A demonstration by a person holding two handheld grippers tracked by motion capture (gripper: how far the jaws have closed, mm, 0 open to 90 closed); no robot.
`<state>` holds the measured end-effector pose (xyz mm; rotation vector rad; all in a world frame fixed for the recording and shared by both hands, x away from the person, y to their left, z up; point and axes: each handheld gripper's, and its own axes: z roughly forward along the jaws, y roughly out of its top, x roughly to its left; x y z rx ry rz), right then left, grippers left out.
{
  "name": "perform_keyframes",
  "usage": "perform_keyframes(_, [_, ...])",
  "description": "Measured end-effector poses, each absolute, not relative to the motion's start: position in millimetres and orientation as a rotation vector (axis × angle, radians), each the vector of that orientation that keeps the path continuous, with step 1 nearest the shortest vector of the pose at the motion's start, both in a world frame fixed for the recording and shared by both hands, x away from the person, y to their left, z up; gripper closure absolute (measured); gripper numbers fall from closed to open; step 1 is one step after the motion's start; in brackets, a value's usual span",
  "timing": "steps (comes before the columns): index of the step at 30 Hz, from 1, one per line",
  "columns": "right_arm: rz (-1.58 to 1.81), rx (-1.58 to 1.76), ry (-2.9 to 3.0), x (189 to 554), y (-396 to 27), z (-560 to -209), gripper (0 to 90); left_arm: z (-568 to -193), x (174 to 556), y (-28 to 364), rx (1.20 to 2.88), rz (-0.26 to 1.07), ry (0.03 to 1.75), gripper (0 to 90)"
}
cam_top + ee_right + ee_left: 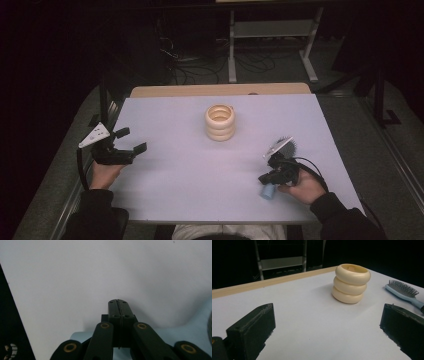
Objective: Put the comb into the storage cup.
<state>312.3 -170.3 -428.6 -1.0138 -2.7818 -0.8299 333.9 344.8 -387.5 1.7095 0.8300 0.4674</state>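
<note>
A cream holder shaped like three stacked rings stands upright at the back middle of the white table. A light blue hairbrush lies at the right, bristles up, and its pale blue body runs under my right gripper. The right gripper hovers over the brush's handle, its jaws pressed together with nothing between them. At the table's left edge my left gripper is open wide and empty, aimed toward the holder.
A wooden strip borders the table's far edge. Behind it are a metal-legged frame and cables on the dark floor. Bare white tabletop lies between the two grippers.
</note>
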Motion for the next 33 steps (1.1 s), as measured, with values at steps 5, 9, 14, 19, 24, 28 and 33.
perform_keyframes(5, [-0.838, -1.045, -2.785, 306, -186, -427, 89.0, -388, 334, 344, 1.715, 0.47, 0.831, 0.0])
perform_keyframes(9, [-0.847, -1.068, -2.78, 303, -197, -424, 89.1, -388, 334, 344, 1.718, 0.47, 0.83, 0.0])
perform_keyframes(14, [-0.853, -1.09, -2.781, 299, -209, -422, 89.1, -388, 334, 344, 1.719, 0.47, 0.83, 0.0])
perform_keyframes(19, [-0.865, -1.121, -2.772, 295, -221, -423, 89.0, -388, 334, 344, 1.721, 0.473, 0.832, 0.0])
perform_keyframes(24, [-0.871, -1.149, -2.761, 292, -229, -422, 89.0, -388, 334, 344, 1.72, 0.472, 0.832, 0.0])
perform_keyframes(28, [-0.877, -1.164, -2.758, 290, -236, -421, 89.1, -388, 334, 344, 1.722, 0.473, 0.831, 0.0])
perform_keyframes(33, [-0.876, -1.182, -2.76, 288, -243, -421, 89.1, -388, 334, 344, 1.723, 0.472, 0.832, 0.0])
